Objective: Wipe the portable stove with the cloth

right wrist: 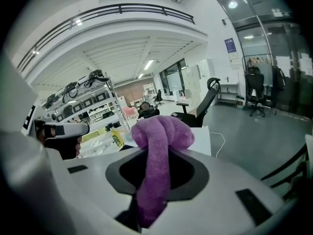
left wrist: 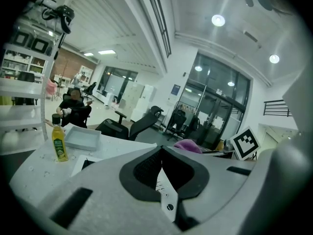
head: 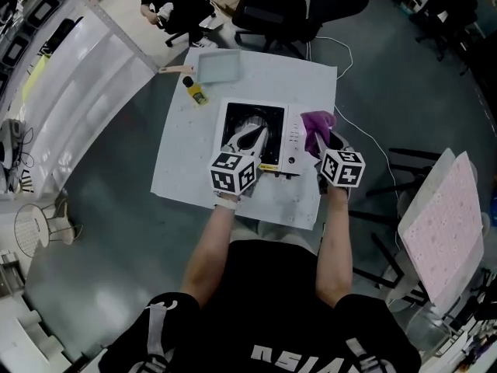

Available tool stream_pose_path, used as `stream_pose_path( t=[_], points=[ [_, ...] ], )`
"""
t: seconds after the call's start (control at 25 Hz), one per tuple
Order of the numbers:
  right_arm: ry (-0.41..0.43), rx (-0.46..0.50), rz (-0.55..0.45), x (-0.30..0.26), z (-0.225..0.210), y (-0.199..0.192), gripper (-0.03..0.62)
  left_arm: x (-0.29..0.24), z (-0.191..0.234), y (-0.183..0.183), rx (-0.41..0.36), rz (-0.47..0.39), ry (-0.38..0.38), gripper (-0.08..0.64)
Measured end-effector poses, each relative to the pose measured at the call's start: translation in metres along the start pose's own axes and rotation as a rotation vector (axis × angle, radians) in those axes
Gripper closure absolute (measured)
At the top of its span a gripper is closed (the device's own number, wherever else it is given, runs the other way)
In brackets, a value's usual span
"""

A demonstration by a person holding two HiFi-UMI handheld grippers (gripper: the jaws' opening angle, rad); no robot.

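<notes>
Purple cloth [right wrist: 161, 131] is clamped in the right gripper [right wrist: 156, 180]. Its strip runs down between the jaws and a bunched wad sits on top past the tips. In the head view the cloth [head: 316, 123] is right of centre, at the right edge of the portable stove [head: 242, 115], just beside the white control strip. Can't tell whether it touches the stove. The right gripper [head: 326, 140] comes in from the lower right, with its marker cube nearest the camera. The left gripper [head: 252, 134] is over the stove's black top at frame centre and is released. In the left gripper view the jaws [left wrist: 164, 180] stand slightly apart with nothing between them, and a sliver of the stove's white panel shows through the gap. The stove sits mid-frame on a white table [head: 186, 169]. A yellow oil bottle [head: 194, 91] stands upright toward the upper left of the table, with a shallow grey tray [head: 218, 66] just right of it, near the far edge. Both show at the left of the left gripper view, bottle [left wrist: 59, 142] in front and tray [left wrist: 83, 138] beside it. Black office chairs [head: 268, 10] stand beyond the table at the top of the frame. A pink board [head: 446, 224] leans at the right edge.
</notes>
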State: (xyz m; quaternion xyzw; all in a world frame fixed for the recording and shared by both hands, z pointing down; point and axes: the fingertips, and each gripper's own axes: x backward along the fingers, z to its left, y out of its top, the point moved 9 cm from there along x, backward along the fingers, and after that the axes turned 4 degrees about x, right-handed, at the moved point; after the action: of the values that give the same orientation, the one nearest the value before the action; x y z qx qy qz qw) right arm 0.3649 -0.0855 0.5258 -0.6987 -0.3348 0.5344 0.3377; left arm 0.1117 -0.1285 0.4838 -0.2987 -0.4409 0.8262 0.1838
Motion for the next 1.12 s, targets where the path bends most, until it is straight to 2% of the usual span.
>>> stream_pose_path(
  t=[0.48,1.12],
  points=[
    [0.051,0.015,0.101,-0.074,-0.041,-0.017,0.502,-0.063,0.009,-0.022,-0.012,0.06,0.032,0.554],
    [0.125,0.039,0.197,-0.158,-0.045,-0.033,0.502,-0.093,0.031,-0.038,0.016,0.089,0.074,0.554]
  ],
)
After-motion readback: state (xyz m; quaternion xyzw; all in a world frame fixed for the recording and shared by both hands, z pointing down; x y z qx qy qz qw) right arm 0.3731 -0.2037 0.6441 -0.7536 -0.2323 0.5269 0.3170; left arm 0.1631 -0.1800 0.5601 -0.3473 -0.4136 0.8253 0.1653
